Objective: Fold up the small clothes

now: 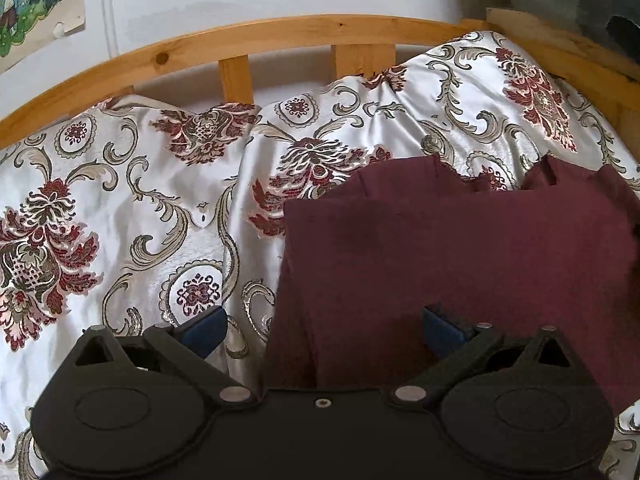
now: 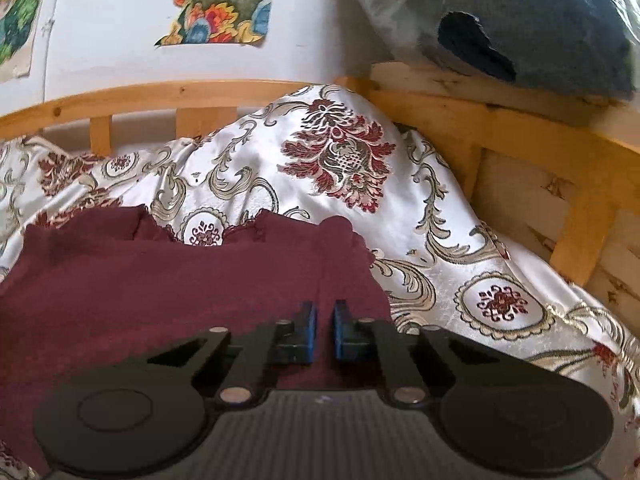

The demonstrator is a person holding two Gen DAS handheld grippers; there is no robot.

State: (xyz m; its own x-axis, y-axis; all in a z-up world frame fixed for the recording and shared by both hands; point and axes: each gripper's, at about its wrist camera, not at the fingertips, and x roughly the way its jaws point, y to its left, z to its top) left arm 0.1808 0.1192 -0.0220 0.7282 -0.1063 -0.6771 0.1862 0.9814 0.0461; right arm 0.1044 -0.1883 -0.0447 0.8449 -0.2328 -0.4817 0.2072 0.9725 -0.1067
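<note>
Black gripper bodies fill the lower edge of both wrist views, each w/ 2 blue-padded fingers pointing fwd.

Left gripper [image 1: 324, 330]: jaws spread as wide as they go, nothing between the pads. L. finger [image 1: 204, 328] hangs over the bedspread; r. finger [image 1: 446, 328] hangs over the garment. Whether either pad touches cloth cannot be told.

Right gripper [image 2: 325, 330]: jaws drawn nearly together, only a narrow slit between the 2 blue pads [image 2: 310, 330]. Both fingers sit over the garment near its r. edge; dark red cloth shows in and below the slit, but whether a fold is pinched cannot be told from this view.

Maroon garment [image 1: 460, 248]: small dark-red piece, lying flat on the bedspread, directly ahead of both grippers. Far edge is uneven, w/ a scalloped notch [image 2: 204, 236] through which the bedspread pattern shows. Its l. edge runs just beside the left gripper's centre line.

Bedspread [image 1: 132, 200]: shiny white satin w/ red and grey-gold floral damask, rumpled into ridges toward the far side.

Bed frame [image 1: 280, 28]: pale wood rail w/ slats, along the far and r. sides. Blue-grey cushion [image 2: 540, 20] rests on the r. rail. Coloured posters [image 2: 216, 0] on the white wall behind.
</note>
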